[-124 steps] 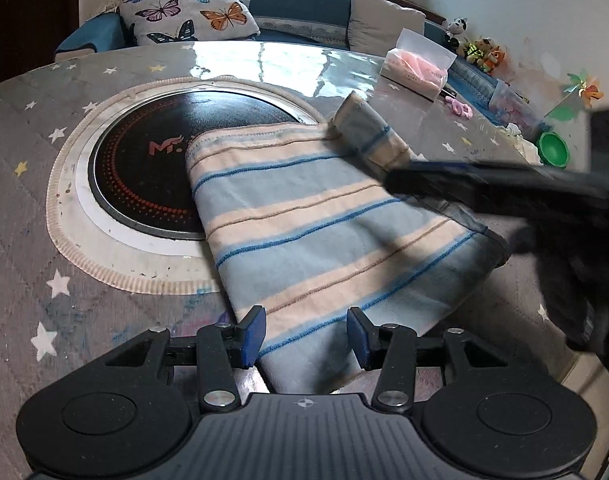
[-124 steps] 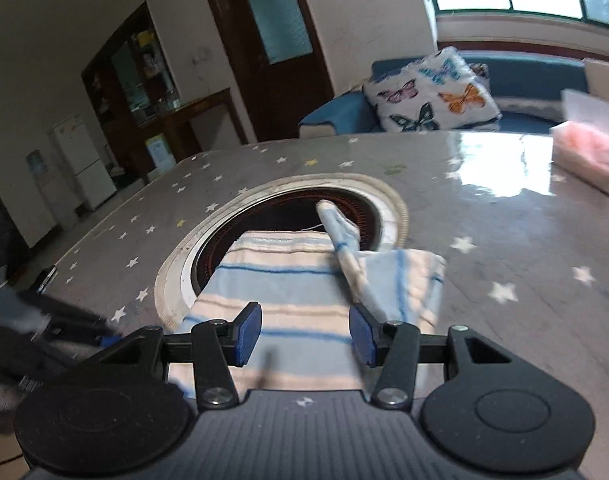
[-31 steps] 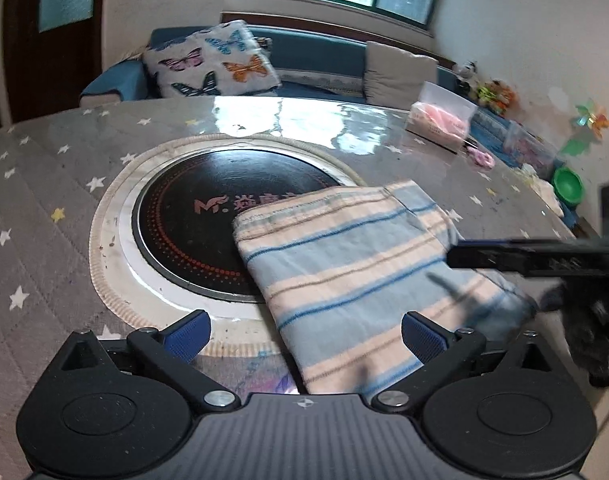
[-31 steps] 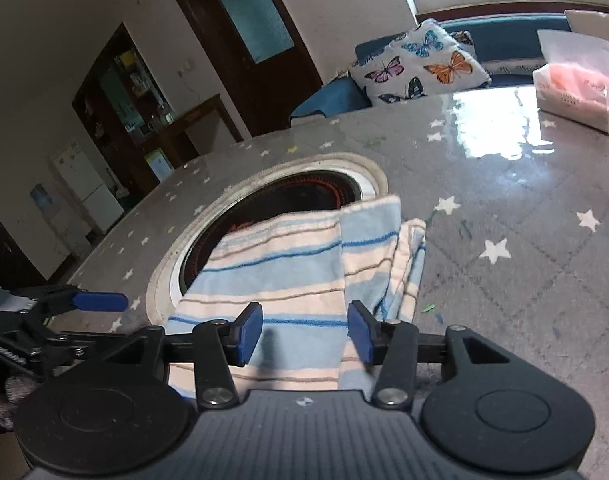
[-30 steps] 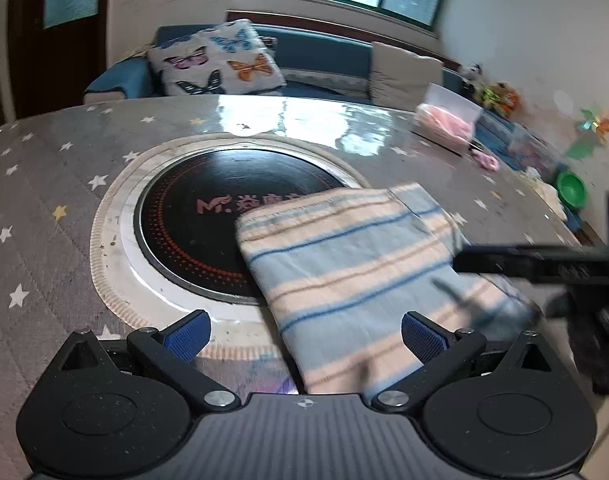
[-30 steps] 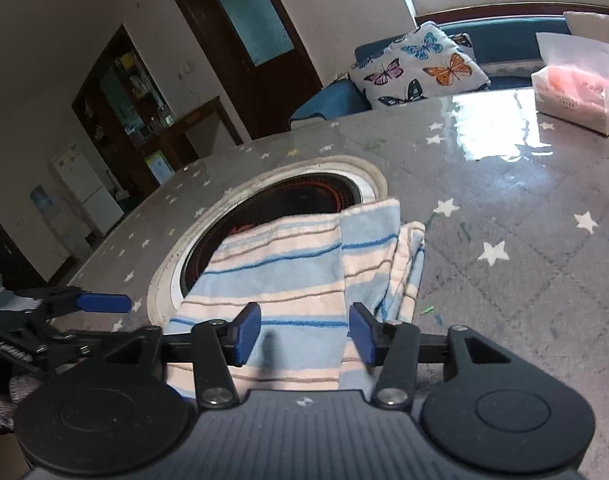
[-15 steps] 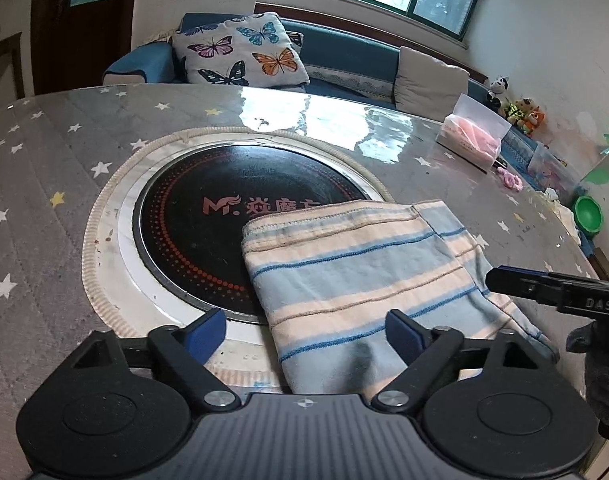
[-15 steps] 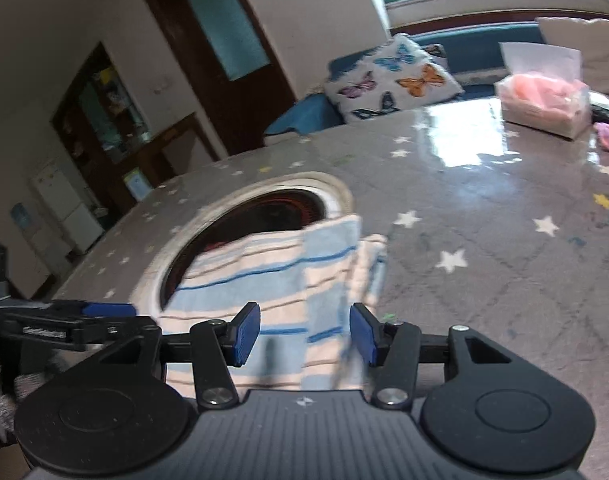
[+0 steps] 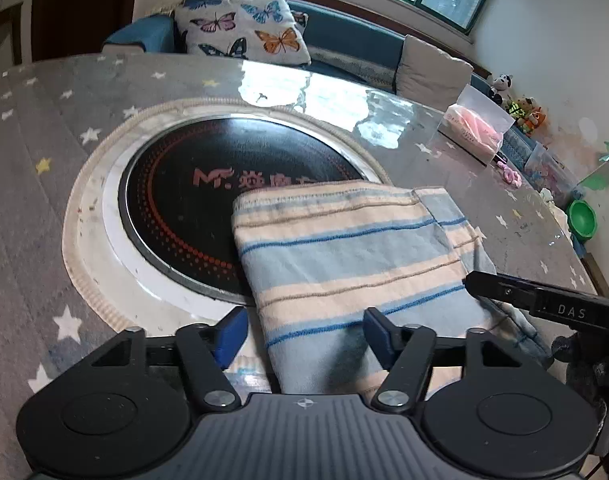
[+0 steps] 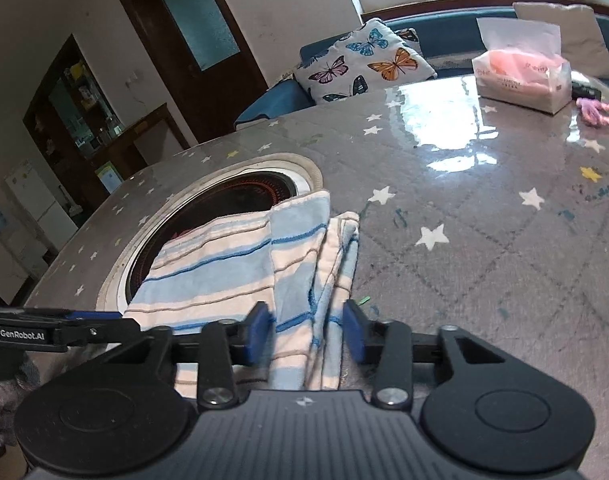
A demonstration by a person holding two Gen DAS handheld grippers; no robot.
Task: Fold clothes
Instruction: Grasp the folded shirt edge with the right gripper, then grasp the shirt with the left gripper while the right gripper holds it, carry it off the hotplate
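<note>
Both spread, the left tongs (image 9: 304, 330) and right tongs (image 10: 304, 334) straddle the folded striped cloth's (image 9: 344, 256) near edge at the desk (image 10: 484, 240) edge, seemingly poised to grip it for another fold.

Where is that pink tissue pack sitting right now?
In the right wrist view the pink tissue pack sits at the table's far right edge, beside a pink hair scrunchie and well beyond the striped cloth.
</note>
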